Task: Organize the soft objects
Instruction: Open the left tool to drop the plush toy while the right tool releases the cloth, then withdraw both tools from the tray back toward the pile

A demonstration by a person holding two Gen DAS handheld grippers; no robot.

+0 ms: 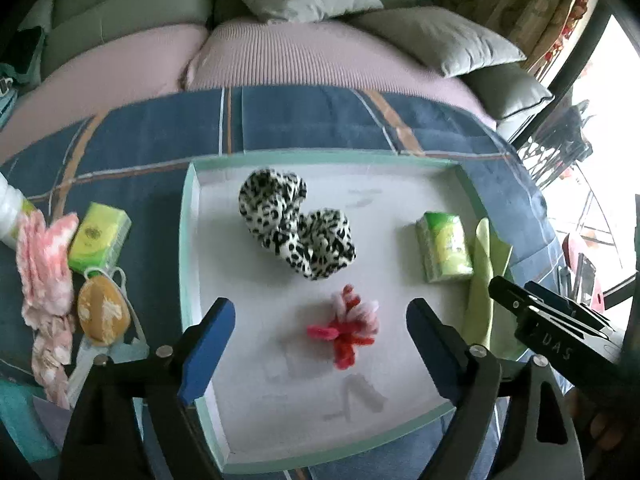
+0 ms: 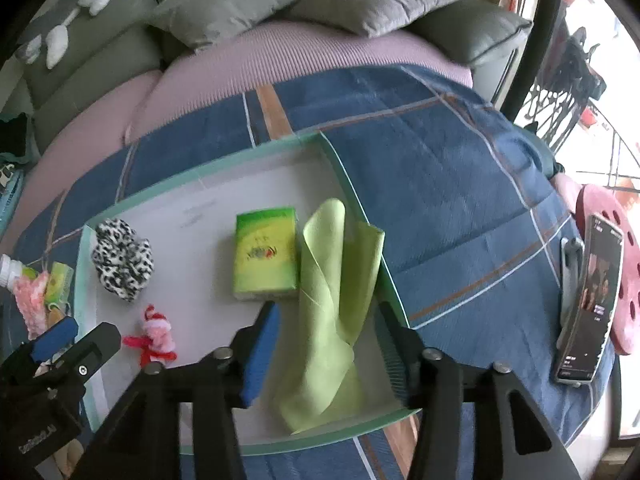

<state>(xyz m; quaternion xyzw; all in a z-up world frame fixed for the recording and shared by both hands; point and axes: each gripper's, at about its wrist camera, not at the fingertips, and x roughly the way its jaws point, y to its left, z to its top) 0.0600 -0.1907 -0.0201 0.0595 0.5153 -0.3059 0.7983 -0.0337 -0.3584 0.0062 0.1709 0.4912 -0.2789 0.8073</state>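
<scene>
A white tray with a mint rim lies on a blue plaid blanket. In it are a leopard-print scrunchie, a green tissue pack, a red and pink yarn tuft and a light green cloth. My left gripper hangs open over the tray's near part, with the yarn tuft lying loose on the floor between its blue pads. In the right wrist view the green cloth rests crumpled against the tray's right wall. My right gripper straddles it, open, its pads off the cloth.
Left of the tray lie a second tissue pack, a pink fluffy item, an orange oval pouch and a white bottle. A phone leans on a red perforated disc at the right. Grey cushions lie behind.
</scene>
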